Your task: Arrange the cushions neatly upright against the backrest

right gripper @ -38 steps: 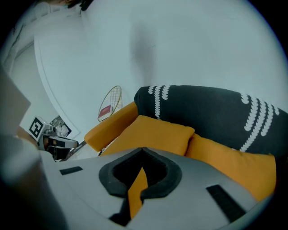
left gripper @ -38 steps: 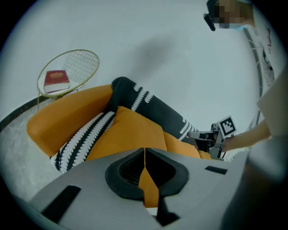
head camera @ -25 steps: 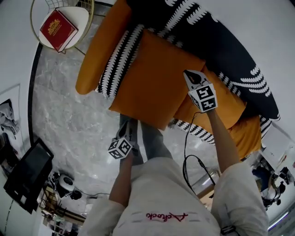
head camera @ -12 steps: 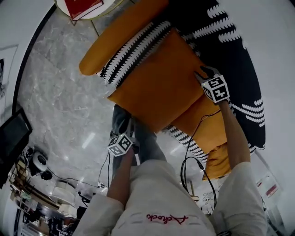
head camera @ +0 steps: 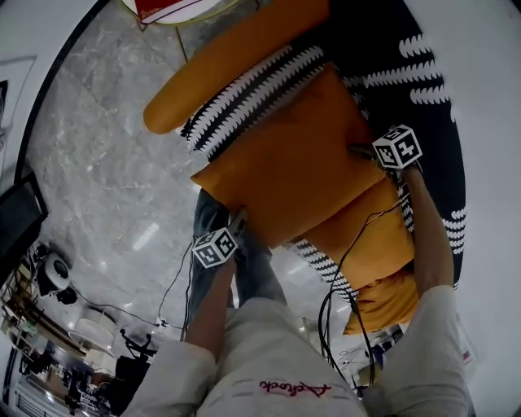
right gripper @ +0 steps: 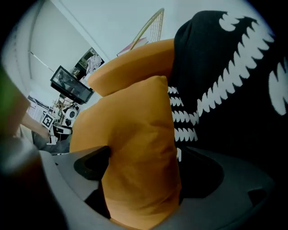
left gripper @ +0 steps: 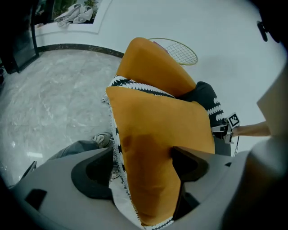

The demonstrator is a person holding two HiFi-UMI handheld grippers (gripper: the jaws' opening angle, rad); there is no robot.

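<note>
A large orange cushion (head camera: 285, 171) lies tilted over a black-and-white striped cushion (head camera: 252, 94) on the sofa. My left gripper (head camera: 236, 232) straddles its near edge; in the left gripper view, the left gripper (left gripper: 141, 164) has just been opening, and a gap shows between one jaw and the orange cushion (left gripper: 157, 143). My right gripper (head camera: 362, 151) is at the far corner, by the black patterned backrest (head camera: 407, 73). Its jaws have also just been opening, and in the right gripper view the right gripper (right gripper: 144, 166) stands wide around the cushion (right gripper: 135, 148).
A second orange cushion (head camera: 370, 232) lies under the first, toward the right. An orange bolster (head camera: 236, 57) runs along the sofa's left end. A round side table with a red book (head camera: 163, 8) stands beyond it. The person's legs (head camera: 216, 220) and cables (head camera: 342, 277) are on the marble floor (head camera: 106, 163).
Both grippers have sunk together with the orange cushion toward the seat. The right one now sits closer to the backrest. The head view has swung, pushing the side table to the top edge.
</note>
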